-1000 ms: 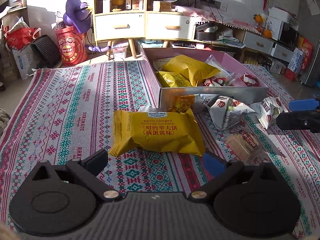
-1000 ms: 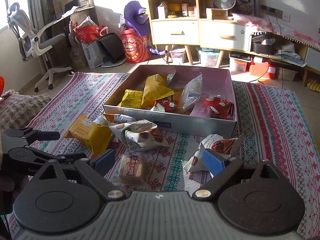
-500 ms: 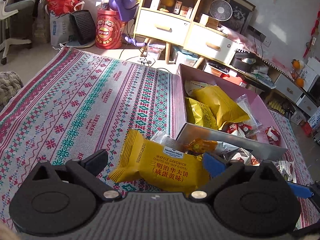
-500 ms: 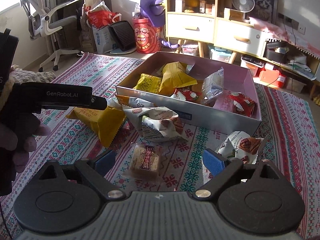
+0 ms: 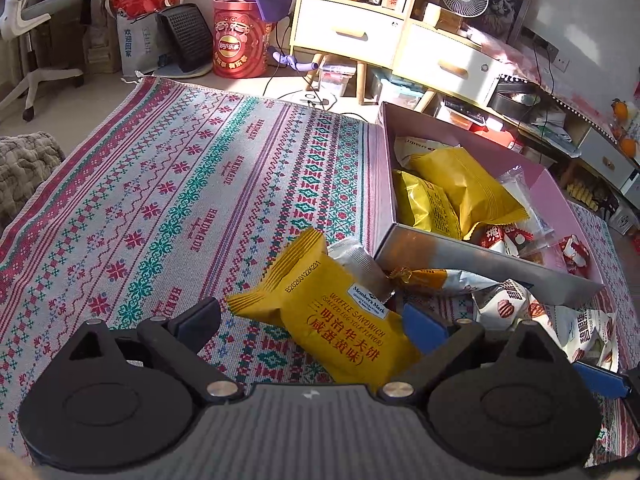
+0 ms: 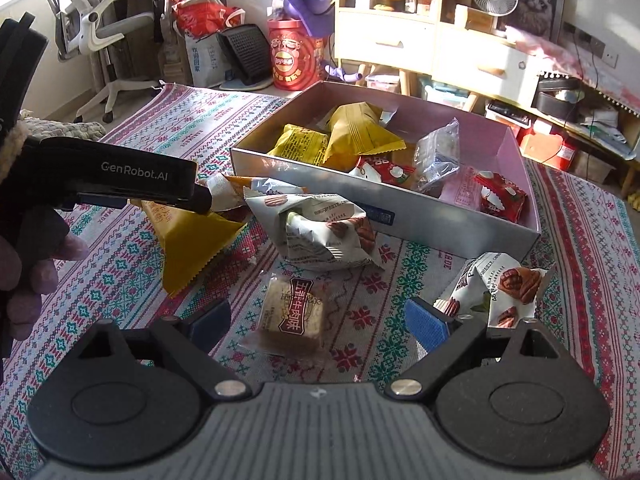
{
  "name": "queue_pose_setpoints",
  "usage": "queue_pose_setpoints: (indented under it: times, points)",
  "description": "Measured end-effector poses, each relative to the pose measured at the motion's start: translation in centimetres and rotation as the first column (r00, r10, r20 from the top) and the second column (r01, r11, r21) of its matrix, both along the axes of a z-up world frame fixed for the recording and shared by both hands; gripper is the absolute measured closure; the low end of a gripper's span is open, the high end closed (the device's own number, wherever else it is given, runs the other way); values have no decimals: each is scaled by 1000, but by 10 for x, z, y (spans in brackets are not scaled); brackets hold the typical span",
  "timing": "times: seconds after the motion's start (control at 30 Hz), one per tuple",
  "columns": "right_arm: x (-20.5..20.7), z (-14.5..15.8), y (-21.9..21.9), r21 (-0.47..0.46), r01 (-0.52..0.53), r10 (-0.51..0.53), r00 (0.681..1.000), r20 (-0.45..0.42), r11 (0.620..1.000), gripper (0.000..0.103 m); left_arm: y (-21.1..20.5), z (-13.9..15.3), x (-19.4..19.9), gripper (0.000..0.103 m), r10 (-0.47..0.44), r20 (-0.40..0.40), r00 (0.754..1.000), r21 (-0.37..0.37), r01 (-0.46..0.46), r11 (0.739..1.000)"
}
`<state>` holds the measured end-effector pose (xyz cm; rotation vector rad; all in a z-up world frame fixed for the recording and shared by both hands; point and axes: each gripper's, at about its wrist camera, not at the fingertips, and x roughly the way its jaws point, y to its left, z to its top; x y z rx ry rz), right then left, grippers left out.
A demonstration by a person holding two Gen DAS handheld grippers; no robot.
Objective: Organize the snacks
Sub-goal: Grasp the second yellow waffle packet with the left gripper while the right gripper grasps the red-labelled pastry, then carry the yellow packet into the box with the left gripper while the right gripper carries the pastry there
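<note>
A yellow waffle sandwich pack (image 5: 340, 320) lies on the rug between the fingers of my open left gripper (image 5: 316, 320); the blue right pad (image 5: 424, 328) is close to its edge. It also shows in the right wrist view (image 6: 192, 240) under the left gripper's finger (image 6: 120, 178). My right gripper (image 6: 316, 324) is open above a small brown cake pack (image 6: 292, 316). White pecan packs (image 6: 320, 236) (image 6: 500, 288) lie on the rug. The pink box (image 6: 384, 200) holds several snacks.
The patterned rug (image 5: 160, 200) covers the floor. Beyond it stand a red Lay's drum (image 5: 236, 44), yellow drawers (image 5: 352, 32), an office chair (image 6: 100, 40) and bags. A grey blanket (image 5: 24, 168) lies at the rug's left edge.
My left gripper has come down and forward over the yellow pack, which now sits between its fingers. My right gripper moved closer to the brown cake pack.
</note>
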<state>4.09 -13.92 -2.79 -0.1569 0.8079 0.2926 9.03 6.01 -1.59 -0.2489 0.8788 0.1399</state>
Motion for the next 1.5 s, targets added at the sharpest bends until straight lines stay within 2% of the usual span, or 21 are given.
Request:
queue_pose_setpoints:
  times: [0.1,0.23,0.4,0.57,0.77,0.87,0.93,1.07,1.17,1.23,1.3,1.5]
  points:
    - [0,-1,1,-10,4,-4,1000,0,1000,11,10,0,-5,6,-12,-27,1000,-41,10,999]
    - [0,-2,3,-13,5,-5,1000,1,1000,11,18,4,-11,13,-11,-47,999,-59,9,998]
    - [0,-3,7,-23,-3,3,1000,4,1000,11,8,8,-11,15,-61,-28,998,-68,59,996]
    - [1,-6,10,-33,-4,4,1000,0,999,12,-9,3,-5,15,-117,-26,993,-34,116,993]
    - [0,-13,14,-60,-6,6,1000,-6,998,20,-10,-11,2,17,-106,-69,992,-34,104,994]
    - [-1,-14,14,-60,-11,11,1000,-4,998,23,-9,-11,2,22,-106,-67,992,-23,104,994]
    - [-2,-14,15,-55,-15,15,1000,-3,998,28,-9,-11,1,30,-105,-68,992,-15,104,994]
    - [-4,-15,16,-50,-26,26,1000,-1,998,35,-8,-9,0,39,-102,-68,993,-1,102,995]
    - [-5,-14,17,-35,-41,41,999,-4,999,46,-6,-8,-1,47,-97,-67,993,1,97,995]
    - [-5,-13,18,-25,-53,53,999,-3,998,59,-5,-8,-2,54,-95,-65,993,-1,95,996]
    - [-5,-12,20,-22,-58,58,998,-1,998,69,-3,-7,-3,55,-95,-65,993,-9,95,995]
    - [-5,-10,22,-24,-56,56,998,-3,998,71,-1,-6,-6,58,-95,-61,994,-8,95,995]
